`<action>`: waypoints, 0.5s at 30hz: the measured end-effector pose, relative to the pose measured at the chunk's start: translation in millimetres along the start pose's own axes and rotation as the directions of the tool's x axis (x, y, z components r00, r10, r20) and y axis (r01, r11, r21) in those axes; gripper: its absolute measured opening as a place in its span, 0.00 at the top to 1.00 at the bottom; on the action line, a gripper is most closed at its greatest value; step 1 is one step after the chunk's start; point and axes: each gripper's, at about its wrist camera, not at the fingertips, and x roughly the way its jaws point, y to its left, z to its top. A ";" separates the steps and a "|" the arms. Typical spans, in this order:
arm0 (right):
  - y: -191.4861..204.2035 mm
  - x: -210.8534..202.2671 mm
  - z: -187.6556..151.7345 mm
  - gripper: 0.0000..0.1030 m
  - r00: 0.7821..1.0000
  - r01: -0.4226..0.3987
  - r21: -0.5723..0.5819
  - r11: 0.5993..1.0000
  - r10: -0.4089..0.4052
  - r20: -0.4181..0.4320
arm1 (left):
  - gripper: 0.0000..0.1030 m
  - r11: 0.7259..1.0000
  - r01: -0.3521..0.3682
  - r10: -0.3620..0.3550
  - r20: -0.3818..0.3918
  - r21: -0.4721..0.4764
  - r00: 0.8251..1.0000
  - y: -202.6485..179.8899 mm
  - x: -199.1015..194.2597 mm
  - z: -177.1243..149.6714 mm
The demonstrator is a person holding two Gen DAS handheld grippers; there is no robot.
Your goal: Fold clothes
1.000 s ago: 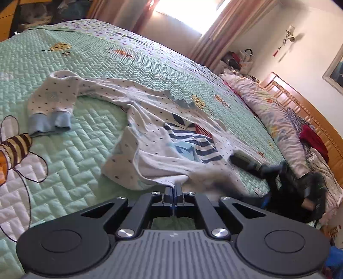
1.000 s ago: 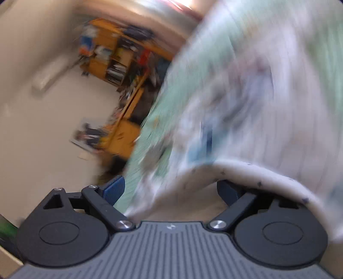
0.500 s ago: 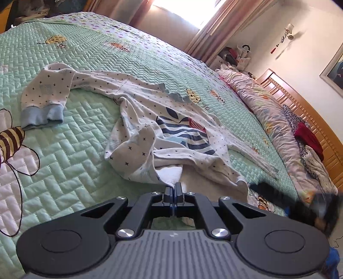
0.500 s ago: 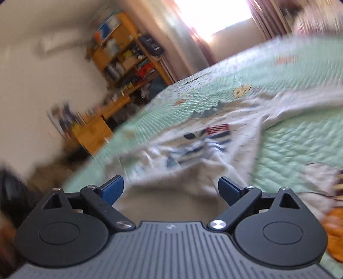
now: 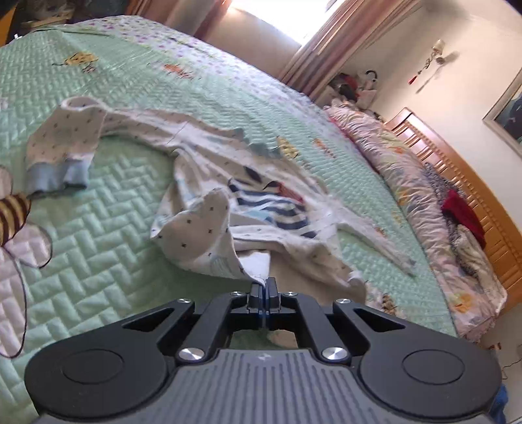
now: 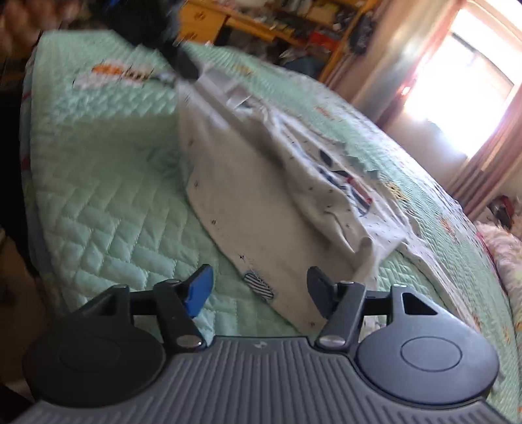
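Note:
A white star-print child's top (image 5: 208, 225) with a striped picture on its chest lies crumpled on the green quilted bedspread (image 5: 98, 248). One sleeve with a blue cuff (image 5: 55, 173) stretches to the left. My left gripper (image 5: 263, 287) is shut on the top's near hem. In the right wrist view the top (image 6: 261, 195) runs away from me, and the left gripper (image 6: 177, 60) shows as a dark blur at its far corner. My right gripper (image 6: 259, 287) hangs over the near hem corner with its striped patch (image 6: 259, 286). Its jaws are closing, and the pads stand clear of the cloth.
A flowered duvet (image 5: 424, 195) and a red garment (image 5: 463, 212) lie along the wooden headboard (image 5: 463, 169) at the right. Cluttered orange shelves (image 6: 254, 19) stand beyond the bed. The bed's edge (image 6: 29, 163) drops off at the left of the right wrist view.
The right gripper has left the left wrist view. Its own view rolled from the wall and shelves to the bed, over the hem corner, and its jaws have narrowed. The left grip holds.

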 end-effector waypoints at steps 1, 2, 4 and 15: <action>2.0 1.7 0.4 0.39 1.000 -0.005 -0.025 1.000 0.005 -0.004 | 1.00 1.000 0.009 -0.009 0.006 -0.004 1.000 -1.2 -0.4 3.2; 4.9 3.8 3.8 0.40 1.000 -0.003 -0.062 0.998 0.003 -0.004 | 1.00 1.000 0.017 -0.017 0.011 -0.013 1.000 -1.8 -0.7 6.1; 11.5 6.3 8.2 0.39 1.000 0.003 -0.136 0.991 -0.003 0.002 | 1.00 0.999 0.037 -0.037 0.017 -0.038 0.999 -1.1 -0.6 11.2; 23.7 24.9 13.4 0.39 0.994 0.098 -0.197 0.976 -0.085 0.072 | 1.00 0.991 0.094 -0.093 0.023 -0.093 0.995 -4.1 -1.3 24.0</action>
